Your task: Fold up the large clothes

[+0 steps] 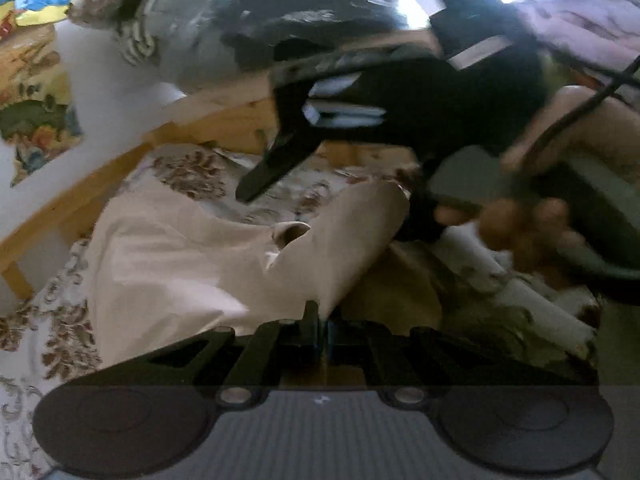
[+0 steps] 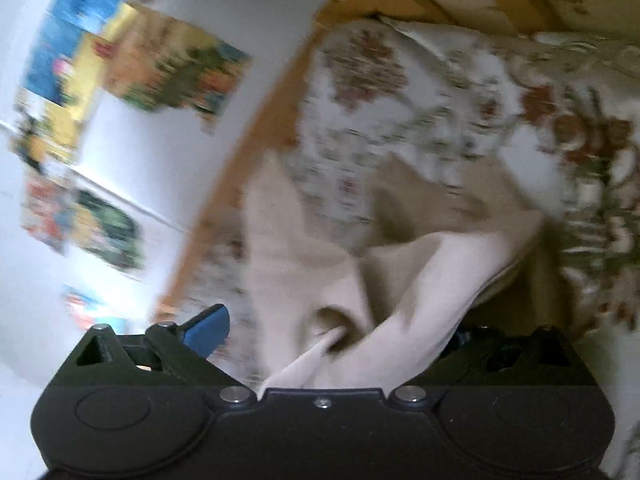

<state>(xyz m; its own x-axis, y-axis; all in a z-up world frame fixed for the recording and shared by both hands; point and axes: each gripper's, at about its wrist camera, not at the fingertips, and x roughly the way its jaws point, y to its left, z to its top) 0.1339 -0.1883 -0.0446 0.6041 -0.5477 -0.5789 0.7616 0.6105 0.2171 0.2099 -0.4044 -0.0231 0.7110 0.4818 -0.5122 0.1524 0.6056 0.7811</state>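
A cream garment [image 1: 180,264] lies crumpled on a bed with a floral sheet [image 1: 192,172]. My left gripper [image 1: 318,316] is shut on a raised edge of it, right in front of the lens. In the right wrist view the same cream garment [image 2: 304,264] runs up between the fingers of my right gripper [image 2: 338,328]. That gripper's blue-padded finger [image 2: 208,332] stands far from the other one, so it is open, and the cloth drapes loosely over the right side. From the left wrist view, one black finger [image 1: 272,160] of the right gripper hangs above the cloth.
A person's hand [image 1: 520,224] is at the right. A wooden bed frame [image 1: 80,196] runs along a white wall with colourful posters [image 1: 36,112]. A clear bag of clothes [image 1: 280,12] sits at the head of the bed. Both views are motion-blurred.
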